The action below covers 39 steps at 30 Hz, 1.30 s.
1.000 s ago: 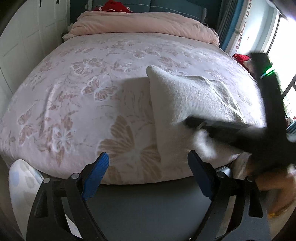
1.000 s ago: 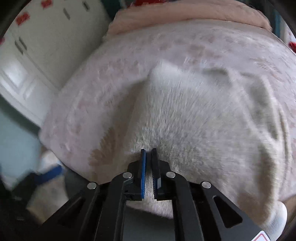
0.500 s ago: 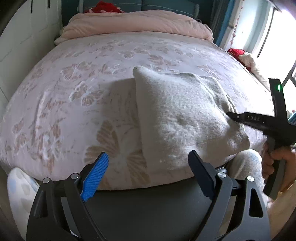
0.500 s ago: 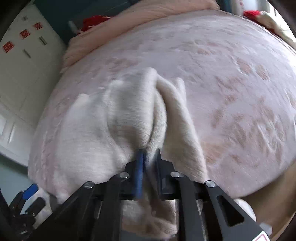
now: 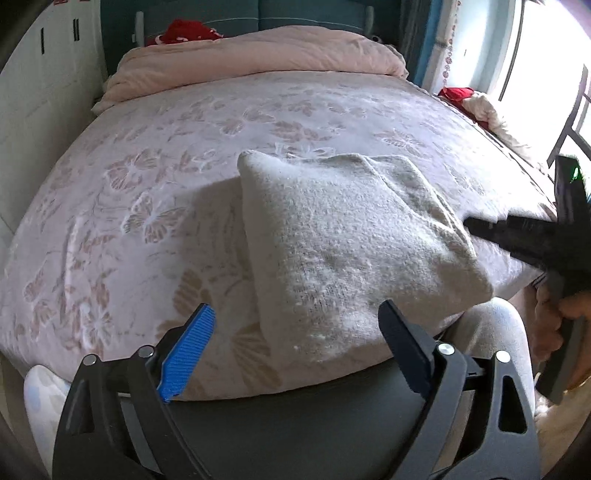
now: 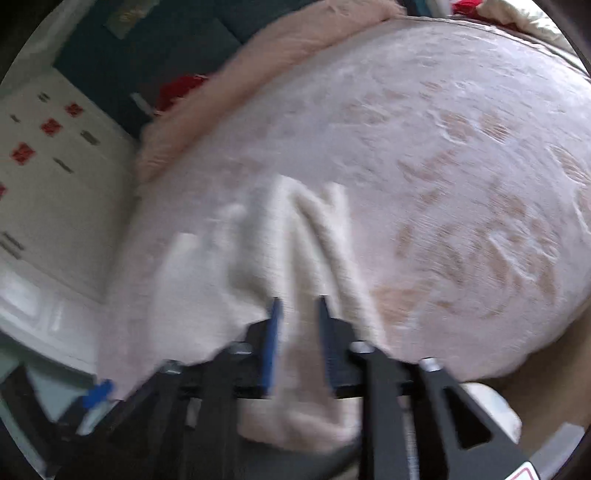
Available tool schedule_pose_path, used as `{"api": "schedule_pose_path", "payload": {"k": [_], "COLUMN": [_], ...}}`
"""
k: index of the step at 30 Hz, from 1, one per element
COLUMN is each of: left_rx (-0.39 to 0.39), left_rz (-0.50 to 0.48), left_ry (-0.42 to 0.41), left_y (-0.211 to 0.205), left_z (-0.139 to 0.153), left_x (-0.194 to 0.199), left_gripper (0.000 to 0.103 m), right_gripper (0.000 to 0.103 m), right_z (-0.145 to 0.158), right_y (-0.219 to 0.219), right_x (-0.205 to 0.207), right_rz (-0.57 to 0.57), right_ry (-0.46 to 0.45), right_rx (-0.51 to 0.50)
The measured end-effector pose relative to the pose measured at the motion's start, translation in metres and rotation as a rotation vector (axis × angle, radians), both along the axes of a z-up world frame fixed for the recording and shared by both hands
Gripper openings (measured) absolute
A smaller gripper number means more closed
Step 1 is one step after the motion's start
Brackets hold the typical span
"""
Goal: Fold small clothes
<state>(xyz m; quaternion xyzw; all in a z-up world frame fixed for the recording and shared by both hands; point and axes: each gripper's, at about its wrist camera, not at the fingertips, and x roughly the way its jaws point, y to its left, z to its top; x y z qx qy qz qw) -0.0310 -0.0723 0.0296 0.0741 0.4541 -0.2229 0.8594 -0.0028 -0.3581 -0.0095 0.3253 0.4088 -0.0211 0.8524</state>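
A fuzzy cream garment (image 5: 354, 236) lies folded in a rough square on the pink butterfly-print bed (image 5: 155, 192), near the front edge. My left gripper (image 5: 295, 343) is open and empty, held just in front of the garment's near edge. My right gripper (image 5: 476, 227) comes in from the right at the garment's right edge. In the blurred right wrist view the right gripper (image 6: 297, 314) has its jaws a little apart, with a fold of the garment (image 6: 306, 236) lying between them.
A rolled pink duvet (image 5: 258, 55) lies across the head of the bed, with a red item (image 5: 188, 31) behind it. White cupboards (image 5: 33, 92) stand at the left. A window and red-and-white clothes (image 5: 476, 103) are at the right. My grey-trousered knee (image 5: 495, 328) is at the bed's front edge.
My right gripper swung from the garment's front to its right side, and its jaws have parted from a tight pinch. The garment now lies flatter. The left gripper stayed open.
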Motion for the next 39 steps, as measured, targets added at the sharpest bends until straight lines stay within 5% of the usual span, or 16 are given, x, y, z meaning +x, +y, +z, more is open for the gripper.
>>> {"api": "schedule_pose_path", "payload": {"k": [4, 5, 6, 13, 17, 19, 29, 36, 39], "left_rx": [0.008, 0.007, 0.009, 0.008, -0.006, -0.008, -0.126, -0.078, -0.087], "left_rz": [-0.008, -0.008, -0.011, -0.032, -0.041, -0.041, -0.003, 0.078, 0.143], "left_ry": [0.018, 0.014, 0.006, -0.009, 0.024, 0.034, 0.13, 0.113, 0.122], "left_y": [-0.005, -0.005, -0.006, -0.012, -0.02, -0.023, -0.029, -0.007, 0.02], "left_z": [-0.004, -0.003, -0.002, 0.003, -0.003, -0.005, 0.002, 0.0, -0.002], "left_x": [0.0, -0.001, -0.002, -0.001, 0.003, 0.005, 0.027, 0.033, 0.034], "left_gripper": [0.088, 0.088, 0.088, 0.088, 0.088, 0.088, 0.09, 0.09, 0.09], "right_gripper": [0.048, 0.042, 0.013, 0.007, 0.007, 0.008, 0.019, 0.014, 0.013], "right_z": [-0.006, -0.014, -0.019, 0.044, -0.019, -0.041, 0.017, 0.026, 0.008], "right_y": [0.01, 0.015, 0.019, 0.022, 0.011, 0.006, -0.005, 0.07, 0.109], "right_x": [0.029, 0.041, 0.046, 0.024, 0.042, 0.041, 0.015, 0.027, 0.036], "right_rz": [0.06, 0.076, 0.093, 0.063, 0.08, 0.063, 0.008, 0.281, 0.387], "right_ry": [0.048, 0.086, 0.105, -0.078, 0.146, 0.17, 0.013, -0.016, 0.04], "right_rx": [-0.026, -0.046, -0.059, -0.232, -0.379, -0.363, -0.117, -0.045, -0.12]}}
